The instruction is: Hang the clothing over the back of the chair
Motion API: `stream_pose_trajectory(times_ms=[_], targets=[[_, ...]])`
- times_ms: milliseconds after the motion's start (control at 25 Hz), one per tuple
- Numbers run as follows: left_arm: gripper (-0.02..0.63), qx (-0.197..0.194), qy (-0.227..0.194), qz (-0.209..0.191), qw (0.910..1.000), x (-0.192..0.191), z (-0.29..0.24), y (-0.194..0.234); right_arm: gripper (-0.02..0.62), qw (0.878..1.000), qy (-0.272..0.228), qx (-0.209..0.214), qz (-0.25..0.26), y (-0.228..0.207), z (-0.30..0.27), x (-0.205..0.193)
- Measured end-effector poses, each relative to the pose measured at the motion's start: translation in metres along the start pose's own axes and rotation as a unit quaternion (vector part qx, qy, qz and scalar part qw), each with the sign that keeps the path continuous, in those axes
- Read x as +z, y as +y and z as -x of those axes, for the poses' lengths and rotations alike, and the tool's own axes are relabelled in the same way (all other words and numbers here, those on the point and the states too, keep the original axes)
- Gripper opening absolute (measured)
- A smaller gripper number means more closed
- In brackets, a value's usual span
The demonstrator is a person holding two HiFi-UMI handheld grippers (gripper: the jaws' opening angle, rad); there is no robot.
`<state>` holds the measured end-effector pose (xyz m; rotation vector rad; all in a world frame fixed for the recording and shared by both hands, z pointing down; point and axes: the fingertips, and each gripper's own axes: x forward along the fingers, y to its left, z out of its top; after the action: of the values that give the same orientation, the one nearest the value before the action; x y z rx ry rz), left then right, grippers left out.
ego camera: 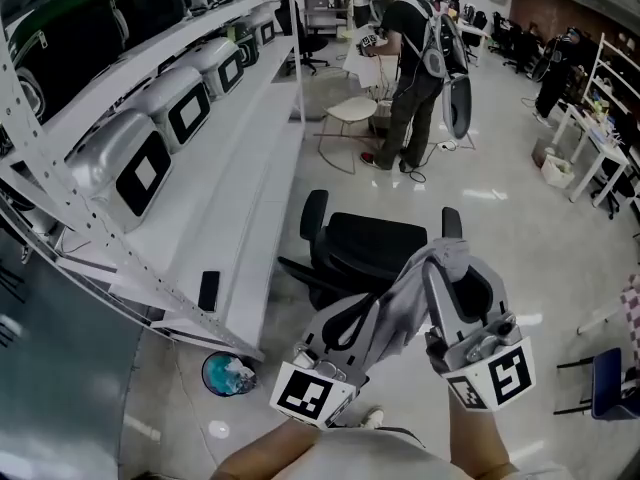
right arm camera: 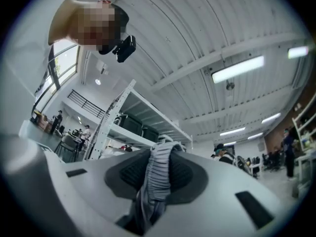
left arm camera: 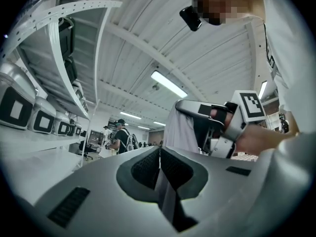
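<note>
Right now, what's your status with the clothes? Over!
Left gripper and right gripper both shut on grey garment. Garment held aloft, not yet on black office chair. Nothing seen blocking chair back.

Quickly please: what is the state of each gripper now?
Left gripper: closed, holding the grey clothing.
Right gripper: closed, holding the same clothing.

Holds left gripper (left arm camera: 159, 154) and right gripper (right arm camera: 160, 152) side by side at the near side of the chair (ego camera: 375, 246), tips tilted slightly upward, right higher; clamps both pairs of jaws on grey clothing (ego camera: 398, 310).
</note>
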<state>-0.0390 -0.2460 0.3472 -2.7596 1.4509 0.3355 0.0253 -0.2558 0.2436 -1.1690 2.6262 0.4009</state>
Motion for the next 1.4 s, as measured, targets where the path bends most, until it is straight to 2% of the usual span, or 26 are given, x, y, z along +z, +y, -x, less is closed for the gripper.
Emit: stream_pose_trajectory(times_ms=[240,480,680,880,1080,1200,1320,1400], targets=[[0.017,-0.009,-0.01,-0.031,0.9994,0.014,-0.022,0.014,0.097,0.998,-0.002,-0.038,0.047,-0.031,-0.036,0.001],[0.017,0.007,-0.034,-0.051,0.9981,0.041,-0.046,0.04,0.097,0.997,-0.023,-0.042,0.057,-0.053,-0.066,0.015],[0.017,0.009,-0.04,-0.065,0.9971,0.051,-0.059,0.042,0.097,0.995,-0.038,-0.051,0.08,-0.083,-0.092,0.034],[0.017,0.019,-0.034,-0.067,0.997,0.053,-0.067,0.048,0.097,0.996,-0.002,-0.043,0.081,-0.101,-0.116,0.002],[0.017,0.031,-0.025,-0.066,0.997,0.053,-0.068,0.051,0.097,0.996,0.007,-0.03,0.087,-0.113,-0.135,-0.018],[0.017,0.039,-0.02,-0.07,0.9966,0.049,-0.067,0.05,0.097,0.995,0.029,-0.036,0.086,-0.127,-0.143,-0.043],[0.017,0.039,-0.016,-0.078,0.9961,0.049,-0.071,0.05,0.096,0.994,0.023,-0.048,0.098,-0.141,-0.15,-0.051],[0.017,0.042,-0.019,-0.081,0.9956,0.054,-0.073,0.053,0.094,0.993,0.049,-0.041,0.1,-0.147,-0.161,-0.073]])
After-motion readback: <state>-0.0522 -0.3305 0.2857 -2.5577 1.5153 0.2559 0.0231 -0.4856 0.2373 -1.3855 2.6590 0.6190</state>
